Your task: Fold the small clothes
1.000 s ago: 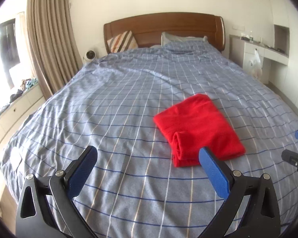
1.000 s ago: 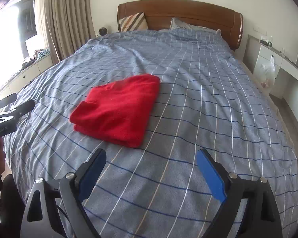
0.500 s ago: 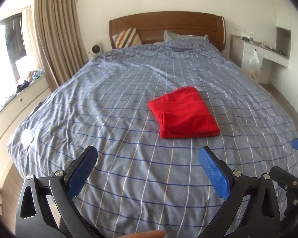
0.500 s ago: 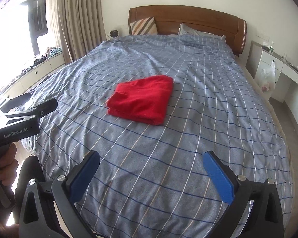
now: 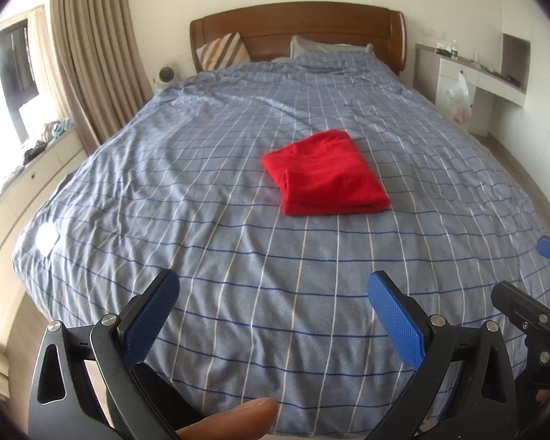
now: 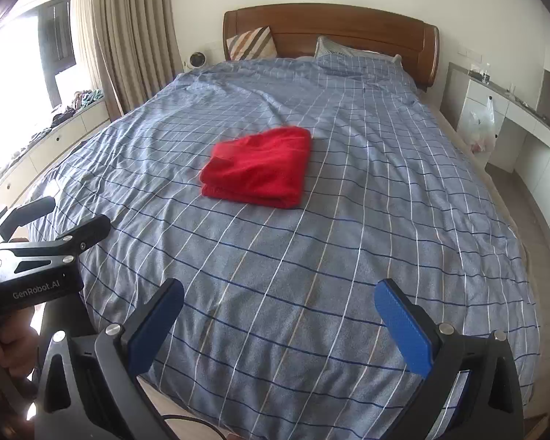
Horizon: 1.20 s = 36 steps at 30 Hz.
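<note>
Folded red garment (image 5: 326, 174) on bed (image 5: 201, 201); both grippers empty, spread.

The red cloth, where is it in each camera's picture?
Left wrist view: the folded red cloth lies right of centre on the blue checked bed.
Right wrist view: it lies left of centre.
Shared landmark: the wooden headboard behind it.

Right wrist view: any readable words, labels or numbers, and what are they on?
"GenRobot.AI": white print on the black body of the left hand-held gripper.
Nothing else legible: the red folded garment and blue checked bed cover carry no text; items on the desk are too small to read.
</note>
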Tool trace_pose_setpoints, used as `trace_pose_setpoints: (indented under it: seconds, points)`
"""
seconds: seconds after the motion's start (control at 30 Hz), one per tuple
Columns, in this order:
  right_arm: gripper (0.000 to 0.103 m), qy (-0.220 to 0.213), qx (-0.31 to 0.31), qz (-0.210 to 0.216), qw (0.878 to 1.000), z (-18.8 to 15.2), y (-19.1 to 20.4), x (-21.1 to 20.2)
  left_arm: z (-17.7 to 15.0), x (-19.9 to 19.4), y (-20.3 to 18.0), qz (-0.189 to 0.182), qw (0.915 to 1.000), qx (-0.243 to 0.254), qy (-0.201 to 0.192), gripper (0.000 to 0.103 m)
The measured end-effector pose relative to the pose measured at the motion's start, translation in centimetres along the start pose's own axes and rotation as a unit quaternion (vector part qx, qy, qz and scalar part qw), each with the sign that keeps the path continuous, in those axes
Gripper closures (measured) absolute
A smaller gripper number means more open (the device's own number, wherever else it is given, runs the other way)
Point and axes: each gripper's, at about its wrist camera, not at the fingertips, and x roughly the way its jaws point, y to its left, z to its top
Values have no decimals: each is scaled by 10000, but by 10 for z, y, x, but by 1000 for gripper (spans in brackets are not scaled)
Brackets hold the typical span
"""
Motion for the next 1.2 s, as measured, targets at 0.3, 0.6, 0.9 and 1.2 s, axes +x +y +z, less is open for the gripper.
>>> trace_pose_setpoints:
  seconds: [0.3,0.6,0.9,1.2]
  points:
    - [1,105,-20,-53,9999,-1,7,1,-12,-2,1,-87,9997,30,216,0]
    - [1,97,-62,-2,9999,-7,21,-24,-16,-26,9,-174,9998,98,87,0]
    - [1,-13,-55,-85,9999,-18,21,-50,-22,-46,6,-351,9993,79,105,0]
    - [1,9,97,95,9999,-13,15,-54,-12,-50,-3,-193,9996,189,22,0]
